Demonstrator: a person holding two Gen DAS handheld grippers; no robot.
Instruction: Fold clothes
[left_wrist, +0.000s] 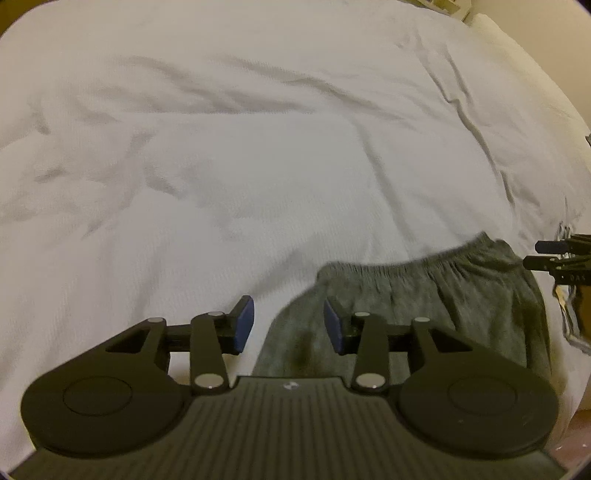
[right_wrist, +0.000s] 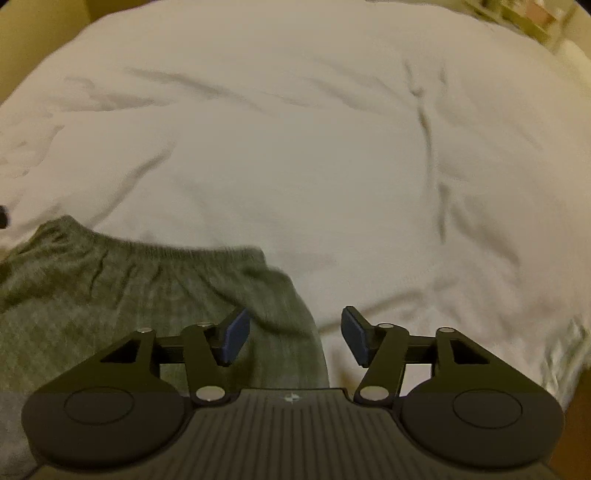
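Observation:
A grey pair of pants with an elastic waistband lies on the white bed sheet, waistband away from me. My left gripper is open over the garment's left edge, nothing between its blue pads. The other gripper shows at the right edge of the left wrist view as black fingers. In the right wrist view the grey pants fill the lower left, and my right gripper is open over their right edge, empty. The garment's lower part is hidden under both grippers.
The wrinkled white sheet covers the bed all around and beyond the pants. Cluttered furniture shows at the far top right. A beige wall borders the bed at the right.

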